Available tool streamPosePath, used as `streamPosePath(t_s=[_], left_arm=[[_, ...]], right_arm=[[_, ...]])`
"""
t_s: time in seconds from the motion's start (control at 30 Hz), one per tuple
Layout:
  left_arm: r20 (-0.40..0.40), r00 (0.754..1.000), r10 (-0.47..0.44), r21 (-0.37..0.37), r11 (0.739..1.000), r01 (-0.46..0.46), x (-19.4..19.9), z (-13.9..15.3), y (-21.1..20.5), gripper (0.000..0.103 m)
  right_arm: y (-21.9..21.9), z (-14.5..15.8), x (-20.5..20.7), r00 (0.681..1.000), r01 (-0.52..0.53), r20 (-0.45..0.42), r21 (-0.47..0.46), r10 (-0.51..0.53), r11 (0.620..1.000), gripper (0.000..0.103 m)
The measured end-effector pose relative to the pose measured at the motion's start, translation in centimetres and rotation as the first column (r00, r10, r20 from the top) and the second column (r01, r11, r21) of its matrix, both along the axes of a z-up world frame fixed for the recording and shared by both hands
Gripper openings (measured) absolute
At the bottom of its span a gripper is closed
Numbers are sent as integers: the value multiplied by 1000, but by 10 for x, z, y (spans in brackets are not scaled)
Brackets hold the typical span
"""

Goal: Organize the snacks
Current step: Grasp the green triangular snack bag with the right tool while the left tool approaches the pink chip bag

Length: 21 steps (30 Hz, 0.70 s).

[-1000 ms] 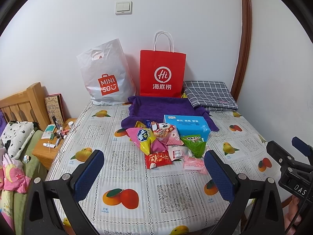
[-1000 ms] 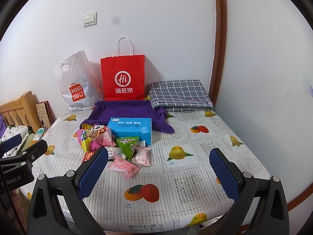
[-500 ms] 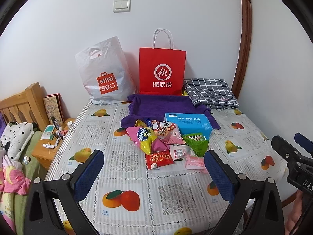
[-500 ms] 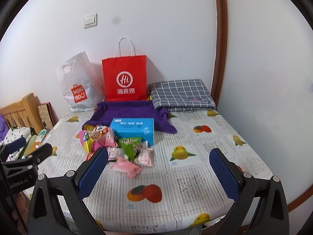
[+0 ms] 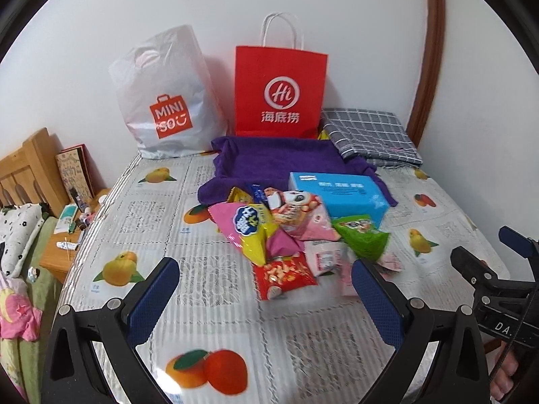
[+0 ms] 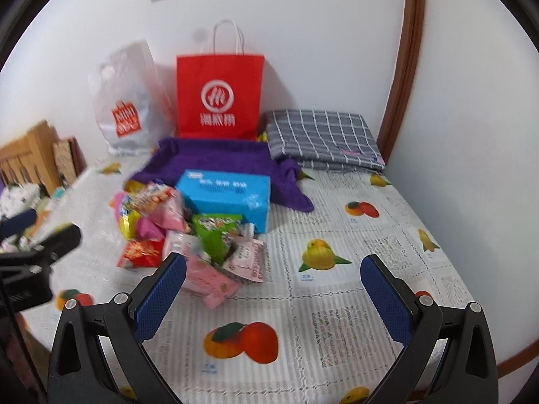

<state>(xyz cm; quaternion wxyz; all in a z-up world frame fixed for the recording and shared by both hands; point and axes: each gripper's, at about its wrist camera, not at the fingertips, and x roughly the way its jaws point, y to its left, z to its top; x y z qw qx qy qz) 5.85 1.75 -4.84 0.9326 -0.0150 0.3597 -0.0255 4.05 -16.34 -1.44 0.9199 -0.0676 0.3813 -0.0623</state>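
On the fruit-print tablecloth [image 5: 209,282] against white walls, both grippers [image 5: 262,289] [image 6: 273,286] spread, empty.

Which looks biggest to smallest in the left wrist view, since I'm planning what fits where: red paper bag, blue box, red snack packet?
1. red paper bag
2. blue box
3. red snack packet

The bag stands farthest from the camera yet looks largest, so that ranking is safe. The packet lies nearest and looks smallest.

Glossy plastic snack packets [image 5: 269,232], fuzzy purple cloth [image 5: 276,161], matt red paper bag [image 5: 280,91]
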Motion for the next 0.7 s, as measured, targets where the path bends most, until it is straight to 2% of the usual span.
streamPosePath(t_s=[0.1, 0.2, 0.33, 0.47, 0.57, 0.63, 0.7], left_arm=[[-17, 999, 31, 9, 999, -31, 14, -8, 8, 102], [-34, 999, 43, -19, 999, -43, 26, -16, 16, 103], [-37, 997, 71, -39, 997, -72, 37, -24, 26, 103], [-10, 1000, -18, -100, 995, 17, 45, -30, 30, 102], [5, 1000, -14, -89, 996, 14, 51, -34, 30, 102], [13, 1000, -4, -62, 998, 5, 54, -37, 28, 102], [4, 1000, 2, -49, 999, -2, 59, -39, 28, 102]], right_arm=[[4, -8, 13, 1000, 4, -16, -43, -5, 999, 102], [7, -13, 23, 999, -31, -11, -47, 30, 998, 102], [5, -19, 37, 994, -111, -6, 44, 112, 993, 102], [-6, -24, 48, 992, -125, 23, 166, 123, 978, 102], [-18, -29, 56, 990, -140, 36, 285, 136, 948, 102], [-22, -33, 58, 990, -139, 58, 294, 127, 946, 102], [-20, -35, 61, 991, -128, 70, 228, 115, 965, 102]])
